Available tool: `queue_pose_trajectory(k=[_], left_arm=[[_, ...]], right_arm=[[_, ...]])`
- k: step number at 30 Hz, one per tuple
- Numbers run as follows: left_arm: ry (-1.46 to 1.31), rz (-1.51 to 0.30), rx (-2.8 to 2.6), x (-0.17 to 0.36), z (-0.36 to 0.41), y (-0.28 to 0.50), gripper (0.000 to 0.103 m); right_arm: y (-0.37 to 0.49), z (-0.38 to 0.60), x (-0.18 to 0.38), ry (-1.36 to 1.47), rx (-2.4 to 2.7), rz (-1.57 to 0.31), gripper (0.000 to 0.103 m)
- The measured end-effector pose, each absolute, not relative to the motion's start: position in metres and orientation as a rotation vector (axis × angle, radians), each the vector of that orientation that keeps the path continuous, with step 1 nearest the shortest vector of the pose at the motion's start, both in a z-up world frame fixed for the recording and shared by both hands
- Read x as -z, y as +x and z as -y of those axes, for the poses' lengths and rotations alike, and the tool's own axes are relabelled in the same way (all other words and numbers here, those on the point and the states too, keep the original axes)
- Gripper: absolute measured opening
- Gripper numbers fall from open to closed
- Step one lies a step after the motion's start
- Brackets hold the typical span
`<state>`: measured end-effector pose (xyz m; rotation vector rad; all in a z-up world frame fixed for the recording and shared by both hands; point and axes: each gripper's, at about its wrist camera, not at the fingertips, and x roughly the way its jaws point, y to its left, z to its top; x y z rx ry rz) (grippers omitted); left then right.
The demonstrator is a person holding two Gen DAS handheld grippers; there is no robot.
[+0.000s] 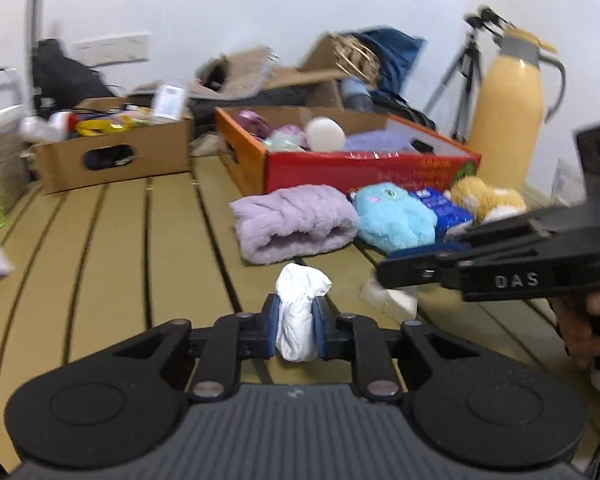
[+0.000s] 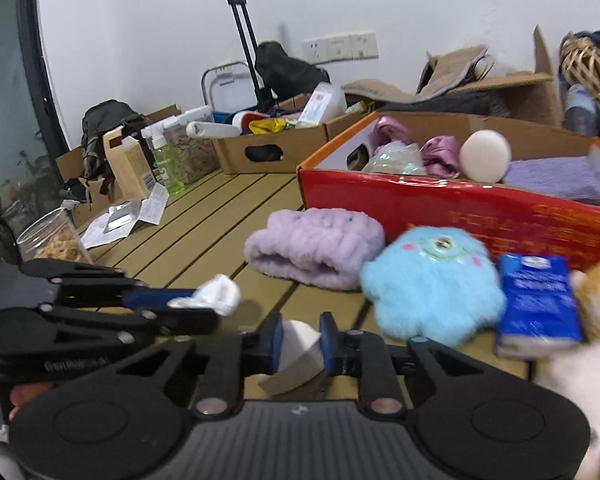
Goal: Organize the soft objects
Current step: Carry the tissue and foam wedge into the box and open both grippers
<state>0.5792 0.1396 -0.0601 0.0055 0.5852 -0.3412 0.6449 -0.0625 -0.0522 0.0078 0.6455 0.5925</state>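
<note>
My left gripper [image 1: 295, 326] is shut on a crumpled white cloth [image 1: 298, 312], which bulges up between its blue pads. In the right wrist view that left gripper [image 2: 204, 304] comes in from the left with the white cloth [image 2: 216, 294] at its tip. My right gripper [image 2: 300, 346] is shut on a white wedge-shaped sponge [image 2: 296, 356] low over the slatted table [image 2: 204, 224]. From the left wrist view the right gripper [image 1: 384, 274] reaches in from the right, the white sponge [image 1: 396, 300] under its tip. A lilac fluffy towel [image 2: 316, 248], a blue plush toy [image 2: 432, 284] and an orange plush [image 1: 486, 198] lie in front of the red box [image 2: 460, 208].
The red box holds a white round puff [image 2: 485, 155], purple cloths and a lilac sponge. A blue tissue pack [image 2: 538, 304] lies by the blue plush. A brown cardboard box [image 2: 272, 148] with bottles stands behind, an orange thermos jug [image 1: 508, 120] to the right, papers and a jar to the left.
</note>
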Motion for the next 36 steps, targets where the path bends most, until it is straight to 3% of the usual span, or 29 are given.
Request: queue_pose_trajectory(k=[3,9,22,29,36], left_arm=[[0.021,-0.535,0.276,0.048,-0.129,0.543,0.018],[-0.039,-0.497,0.304,0.035,-0.101,0.489,0.018],[-0.022,-0.552,0.35,0.036,-0.045,0.499,0.019],[0.046,-0.479,0.418,-0.025,-0.032,0.6,0.02],[-0.03,-0.744,0.365,-0.024,-0.014,0.78,0.02]], right_arm=[[0.618,0.078,0.045,-0.003,-0.571,-0.595,0.005],[0.568,0.13,0.049,0.097,-0.512,-0.56,0.004],[0.537,0.195,0.047,0.211,-0.451,-0.513,0.004],[0.593,0.195,-0.029,0.076,-0.473,-0.379,0.004],[0.762,0.175,-0.053,0.076,-0.436,-0.522,0.004]])
